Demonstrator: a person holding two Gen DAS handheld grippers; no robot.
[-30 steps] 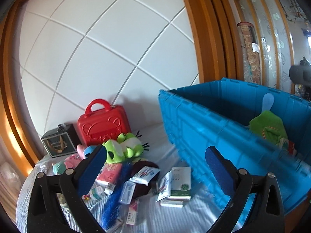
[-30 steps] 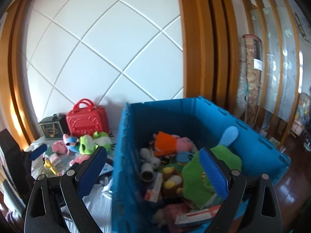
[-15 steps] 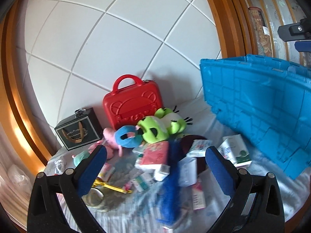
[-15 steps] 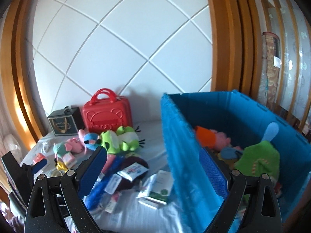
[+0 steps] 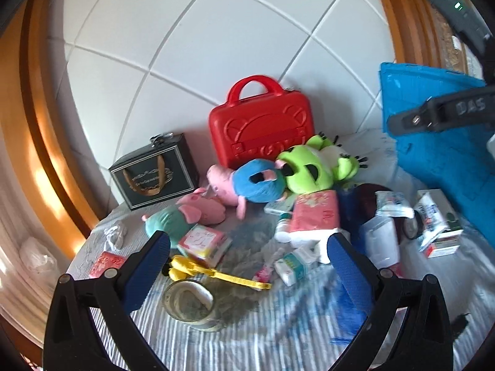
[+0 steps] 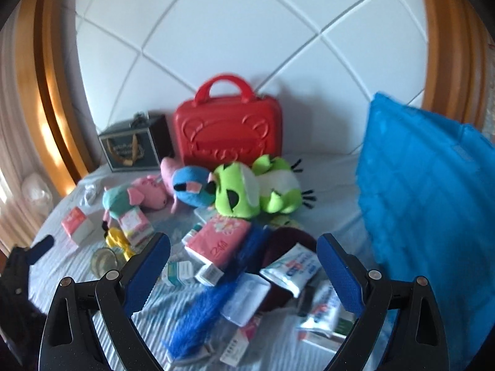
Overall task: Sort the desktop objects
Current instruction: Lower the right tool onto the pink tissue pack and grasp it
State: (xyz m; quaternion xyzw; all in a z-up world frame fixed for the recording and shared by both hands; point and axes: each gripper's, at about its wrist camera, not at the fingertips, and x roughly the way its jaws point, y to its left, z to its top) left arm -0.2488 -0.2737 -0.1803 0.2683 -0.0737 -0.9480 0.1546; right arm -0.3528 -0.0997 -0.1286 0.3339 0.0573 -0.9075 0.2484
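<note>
My left gripper (image 5: 247, 253) is open and empty, hovering over a striped cloth littered with small things: a yellow toy (image 5: 213, 273), a glass jar (image 5: 188, 301), a pink tissue pack (image 5: 315, 216) and small boxes. Behind them lie a green frog plush (image 5: 312, 167), a blue and pink plush (image 5: 250, 182) and a pink pig plush (image 5: 198, 208). My right gripper (image 6: 243, 253) is also open and empty, above the pink tissue pack (image 6: 219, 238) and a fuzzy blue brush (image 6: 210, 306). The blue crate (image 6: 427, 201) stands to the right.
A red toy case (image 5: 261, 123) and a black box (image 5: 154, 173) stand against the white panelled wall. The blue crate (image 5: 433, 142) fills the right side, with the other gripper's body (image 5: 448, 111) in front of it. Wooden frames edge both sides.
Both views have swung left, away from the inside of the blue crate and onto the pile of objects. Both grippers stay open with nothing in them.
</note>
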